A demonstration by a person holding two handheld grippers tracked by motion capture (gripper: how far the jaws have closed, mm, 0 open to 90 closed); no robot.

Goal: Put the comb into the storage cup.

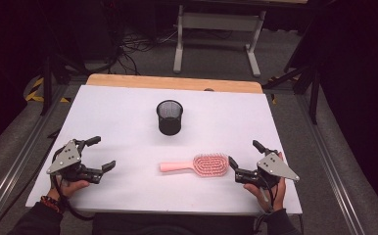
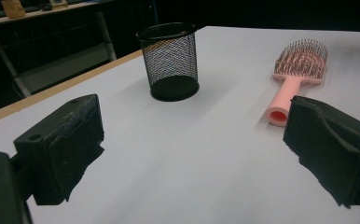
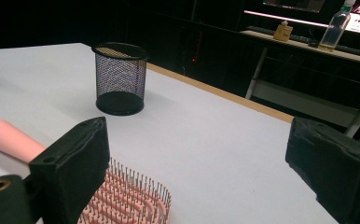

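Pink hairbrush (image 1: 199,165) lies flat at lower center of the tabletop (image 1: 128,107), bristles up, just beside the spread right claw (image 1: 246,156); left claw (image 1: 101,152) spread too, lower left.

Dark room, grey floor (image 1: 216,58), perhaps carpeted.

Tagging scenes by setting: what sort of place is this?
Probably a lab or workshop recording station, not a home: a white-topped table on dark carpet, cables on the floor behind it, and a metal-framed workbench with a bottle in the dim background.
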